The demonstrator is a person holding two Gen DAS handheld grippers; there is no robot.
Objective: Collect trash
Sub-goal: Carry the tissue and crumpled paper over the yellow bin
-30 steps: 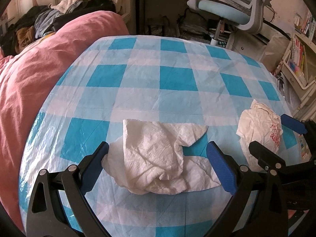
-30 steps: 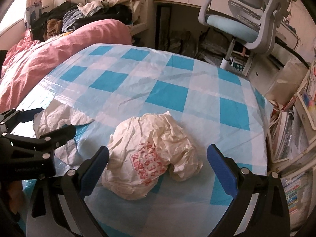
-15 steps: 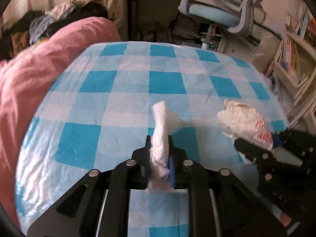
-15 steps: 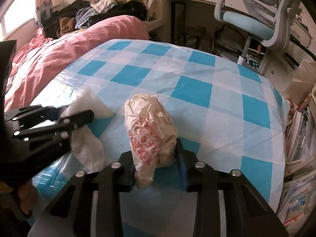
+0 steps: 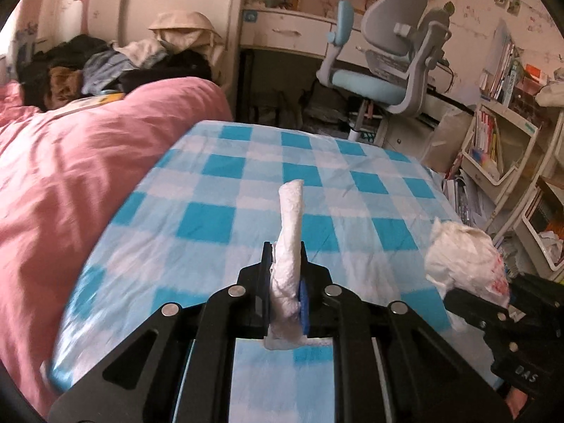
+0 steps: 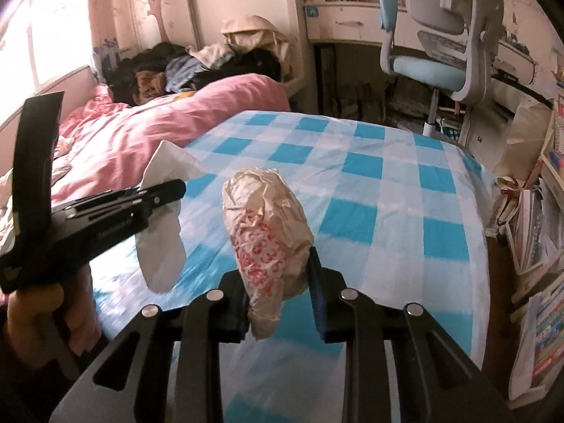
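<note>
Now the left gripper is pinching a white paper towel. Its jaws have just been closing, and the towel is squeezed flat between them. The towel is long and thin. It sticks up and away from the gripper like a little post, with its tip toward the far end of the table. Its lower end hangs out under the fingers. From the right wrist view the same towel hangs down past the left gripper like a sock, up in the air, not touching the blue and white checked cloth.

The right gripper is pinching a crumpled plastic bag with red print on it. Its jaws have just been closing too, and the bag is pressed between them. The bag is a long lump that points up and forward, and a twisted bit dangles below the fingers. From the left wrist view the bag bulges above the right gripper.

Both pieces of trash are off the table, above the near end of the cloth.

The red print is too wrinkled to read. The near cloth is blurry. The blue pads are mostly hidden by the trash. A hand holding the left gripper shows only in part, at the picture's edge. A pink blanket lies just beside the table, and a blue and grey chair stands behind it.
</note>
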